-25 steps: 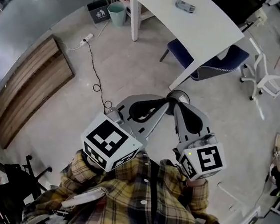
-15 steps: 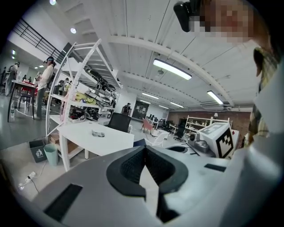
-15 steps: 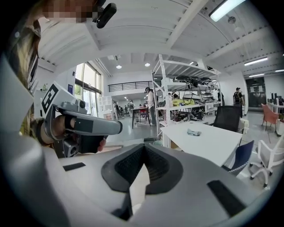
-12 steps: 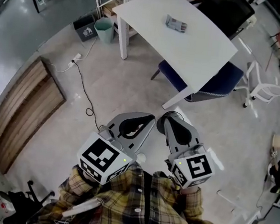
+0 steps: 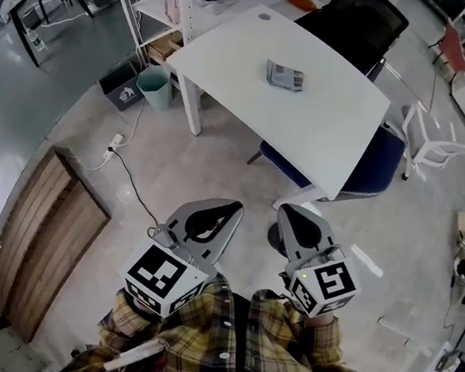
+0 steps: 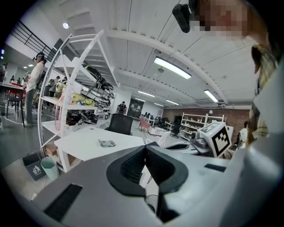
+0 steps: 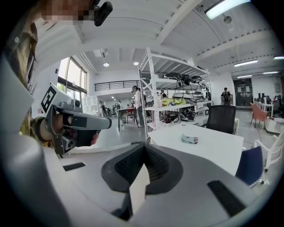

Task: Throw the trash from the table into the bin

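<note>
A crumpled grey packet of trash (image 5: 284, 75) lies on the white table (image 5: 323, 125), far ahead of both grippers. A teal bin (image 5: 156, 87) stands on the floor by the table's left leg. My left gripper (image 5: 232, 209) and right gripper (image 5: 284, 211) are held side by side over the floor short of the table, both shut and empty. In the left gripper view the packet (image 6: 106, 142) and the bin (image 6: 49, 167) show beyond the closed left gripper (image 6: 145, 148). The right gripper view shows the packet (image 7: 189, 139) past the closed right gripper (image 7: 144, 146).
A blue chair (image 5: 372, 168) is tucked under the table's near side. A black office chair (image 5: 360, 20) stands behind it and a white chair (image 5: 433, 141) to the right. A dark box (image 5: 117, 89) sits beside the bin. A cable (image 5: 129, 178) and wooden panel (image 5: 38, 242) lie on the floor.
Both grippers have been carried forward toward the table, which now sits nearer and more fully in the head view. The jaws stayed shut and the packet has not moved.
</note>
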The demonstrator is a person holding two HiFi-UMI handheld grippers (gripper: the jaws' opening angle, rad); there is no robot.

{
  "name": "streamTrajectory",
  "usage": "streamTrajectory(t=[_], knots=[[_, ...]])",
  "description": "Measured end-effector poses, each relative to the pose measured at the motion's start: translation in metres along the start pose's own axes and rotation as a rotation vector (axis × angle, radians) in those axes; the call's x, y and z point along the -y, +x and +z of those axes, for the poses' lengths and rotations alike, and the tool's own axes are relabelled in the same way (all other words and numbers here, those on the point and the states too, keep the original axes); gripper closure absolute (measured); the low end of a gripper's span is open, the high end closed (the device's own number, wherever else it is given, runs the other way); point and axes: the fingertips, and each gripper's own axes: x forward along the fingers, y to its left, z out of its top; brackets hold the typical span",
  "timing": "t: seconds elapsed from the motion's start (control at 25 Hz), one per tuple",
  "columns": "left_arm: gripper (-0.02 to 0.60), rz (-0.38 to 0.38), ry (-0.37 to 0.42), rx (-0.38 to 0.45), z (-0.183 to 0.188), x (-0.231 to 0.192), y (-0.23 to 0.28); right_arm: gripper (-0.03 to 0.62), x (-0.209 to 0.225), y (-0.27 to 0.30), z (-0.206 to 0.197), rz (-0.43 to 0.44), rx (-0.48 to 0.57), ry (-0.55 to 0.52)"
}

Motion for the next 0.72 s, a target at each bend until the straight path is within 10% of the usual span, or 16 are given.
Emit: streamTrajectory(t=[0.72], knots=[[0.575,0.039,-0.075,-0.014,0.02,-0.146,0.031,0.595,0.037,0.145,0.021,0.009,-0.082,0.047]])
